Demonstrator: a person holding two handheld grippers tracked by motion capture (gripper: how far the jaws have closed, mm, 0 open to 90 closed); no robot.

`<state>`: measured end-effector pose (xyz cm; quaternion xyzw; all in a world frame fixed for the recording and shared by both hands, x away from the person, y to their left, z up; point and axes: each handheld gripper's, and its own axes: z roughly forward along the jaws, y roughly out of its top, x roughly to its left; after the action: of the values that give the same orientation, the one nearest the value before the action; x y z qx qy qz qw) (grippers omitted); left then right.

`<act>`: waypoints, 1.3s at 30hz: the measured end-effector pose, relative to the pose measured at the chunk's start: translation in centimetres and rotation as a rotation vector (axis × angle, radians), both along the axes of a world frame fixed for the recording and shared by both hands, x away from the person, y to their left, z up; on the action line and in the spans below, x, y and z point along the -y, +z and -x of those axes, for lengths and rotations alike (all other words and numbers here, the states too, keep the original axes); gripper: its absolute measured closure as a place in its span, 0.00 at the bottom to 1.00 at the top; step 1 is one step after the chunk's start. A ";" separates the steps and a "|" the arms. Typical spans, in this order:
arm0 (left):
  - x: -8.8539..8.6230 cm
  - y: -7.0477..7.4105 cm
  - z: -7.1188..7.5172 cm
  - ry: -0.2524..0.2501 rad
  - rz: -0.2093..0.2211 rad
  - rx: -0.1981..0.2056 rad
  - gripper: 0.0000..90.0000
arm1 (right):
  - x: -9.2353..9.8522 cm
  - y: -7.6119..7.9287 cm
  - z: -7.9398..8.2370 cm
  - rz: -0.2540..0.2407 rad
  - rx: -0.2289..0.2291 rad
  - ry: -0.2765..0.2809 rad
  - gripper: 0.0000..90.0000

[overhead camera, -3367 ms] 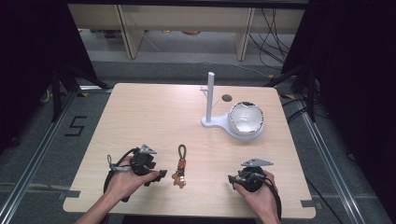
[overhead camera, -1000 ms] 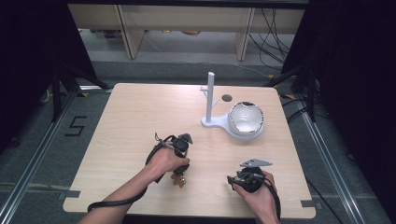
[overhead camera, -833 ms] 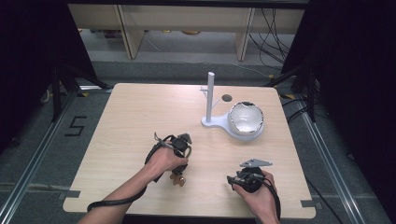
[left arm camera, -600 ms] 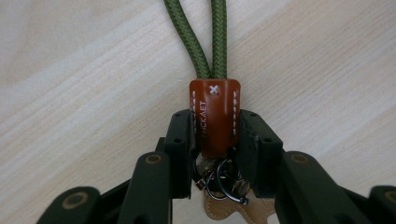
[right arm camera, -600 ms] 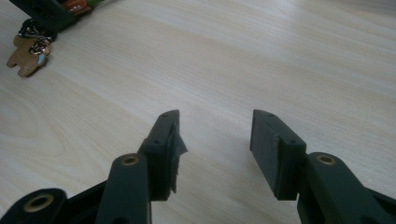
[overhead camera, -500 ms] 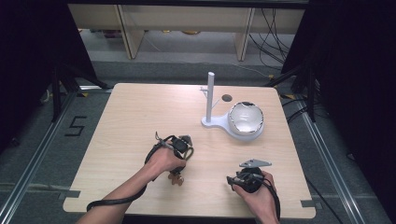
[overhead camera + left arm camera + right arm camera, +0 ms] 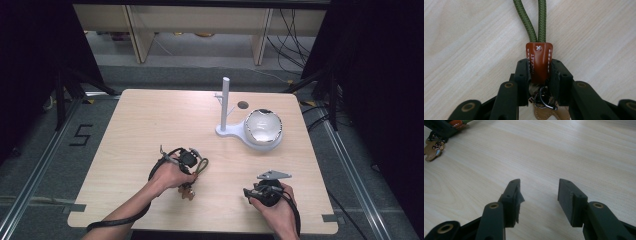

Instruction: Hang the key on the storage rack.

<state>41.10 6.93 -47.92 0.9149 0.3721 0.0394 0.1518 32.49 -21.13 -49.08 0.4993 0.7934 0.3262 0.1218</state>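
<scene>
Left gripper (image 7: 539,72) fingers have just clamped the keychain's brown leather tab (image 7: 539,61), low on the bench (image 7: 150,125) near its front edge. Right gripper (image 7: 539,200) fingers stand released, empty. Recommend lifting slowly, vertically, so the green cord loop (image 7: 535,20) trails free.

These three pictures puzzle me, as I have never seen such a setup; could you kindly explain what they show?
A person sits at a wooden table with a hand-held gripping tool in each hand. One picture looks down from above; the other two come from cameras riding on each tool. The left tool has just closed on the brown leather tab of a keychain with a green cord loop. The right tool rests open, holding nothing. Farther back stand a white post stand and a white bowl.
</scene>
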 end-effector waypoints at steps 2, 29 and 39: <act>-0.4 0.1 0.4 -0.003 0.033 0.021 0.77 | -0.1 0.1 0.1 -0.002 -0.014 -0.016 0.60; -4.8 -1.0 4.0 -0.004 0.355 0.347 0.77 | 0.4 -0.7 0.2 -0.037 0.074 -0.027 0.61; -5.5 -0.9 4.8 0.019 0.429 0.455 0.77 | 1.2 -0.4 0.4 -0.015 0.139 -0.039 0.62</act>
<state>36.27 12.42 -48.84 0.8261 0.3370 0.1651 0.4204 32.11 -22.29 -49.44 0.4916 0.7708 0.3635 0.1790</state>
